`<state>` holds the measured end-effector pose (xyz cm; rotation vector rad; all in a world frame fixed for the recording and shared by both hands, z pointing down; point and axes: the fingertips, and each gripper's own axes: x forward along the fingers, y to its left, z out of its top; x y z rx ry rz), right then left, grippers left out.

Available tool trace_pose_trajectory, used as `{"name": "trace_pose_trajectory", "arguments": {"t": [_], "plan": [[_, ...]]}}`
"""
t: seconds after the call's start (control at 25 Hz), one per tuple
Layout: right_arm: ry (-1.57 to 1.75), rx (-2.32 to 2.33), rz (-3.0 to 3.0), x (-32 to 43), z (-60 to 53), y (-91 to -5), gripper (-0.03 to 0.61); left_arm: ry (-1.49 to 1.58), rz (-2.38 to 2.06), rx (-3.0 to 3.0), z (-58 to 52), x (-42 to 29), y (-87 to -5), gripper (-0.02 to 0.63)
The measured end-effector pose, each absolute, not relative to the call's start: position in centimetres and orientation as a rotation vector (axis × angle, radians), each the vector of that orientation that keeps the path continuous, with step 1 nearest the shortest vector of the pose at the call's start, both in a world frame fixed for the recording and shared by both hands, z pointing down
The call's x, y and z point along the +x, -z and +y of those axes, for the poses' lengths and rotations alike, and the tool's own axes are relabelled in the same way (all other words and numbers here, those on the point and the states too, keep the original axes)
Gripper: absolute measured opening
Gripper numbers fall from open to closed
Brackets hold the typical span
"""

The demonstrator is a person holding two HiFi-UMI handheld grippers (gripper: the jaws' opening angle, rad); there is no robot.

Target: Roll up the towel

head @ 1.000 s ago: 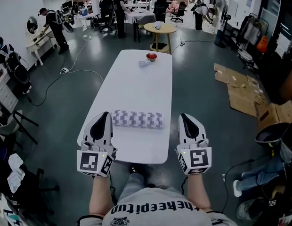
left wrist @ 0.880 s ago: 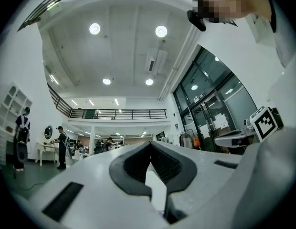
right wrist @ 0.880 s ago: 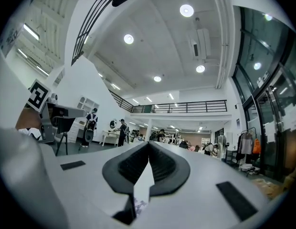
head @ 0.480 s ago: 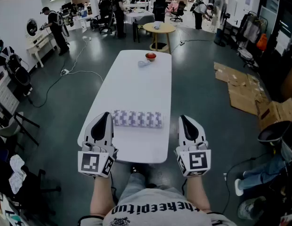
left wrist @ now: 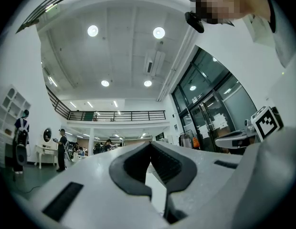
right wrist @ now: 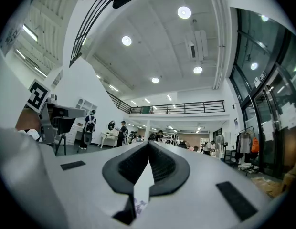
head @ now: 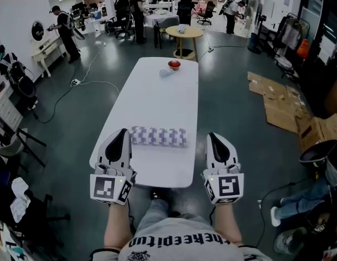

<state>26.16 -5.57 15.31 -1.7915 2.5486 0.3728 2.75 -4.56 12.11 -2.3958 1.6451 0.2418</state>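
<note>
A purple-and-white checked towel (head: 158,136) lies rolled up across the near part of the long white table (head: 157,97). My left gripper (head: 121,134) hangs at the table's near left corner, just left of the roll, shut and holding nothing. My right gripper (head: 213,138) is off the table's right edge, a little right of the roll, also shut and holding nothing. In the left gripper view the jaws (left wrist: 150,144) meet tip to tip; in the right gripper view the jaws (right wrist: 149,144) do the same, with a sliver of the towel (right wrist: 139,205) showing below them.
A red bowl (head: 174,64) and a small pale object (head: 164,73) sit at the table's far end. Beyond stands a round wooden table (head: 184,33). Flattened cardboard (head: 277,102) lies on the floor to the right, cables and chairs to the left. People stand at the back.
</note>
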Motion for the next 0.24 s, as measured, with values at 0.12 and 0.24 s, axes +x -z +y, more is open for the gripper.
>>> {"name": "trace_pose_trajectory", "arguments": {"t": [0.12,0.24], "plan": [[-0.377,-1.784,2.547,26.24,-5.77,-15.09,0.003,-0.24,1.647,-2.394,-4.73,2.85,-11.99,0.005],[-0.37,-1.789,2.546,26.76,-5.9,-14.9,0.003,-0.243,1.647,-2.392,-4.82,3.3,-11.72,0.006]]}}
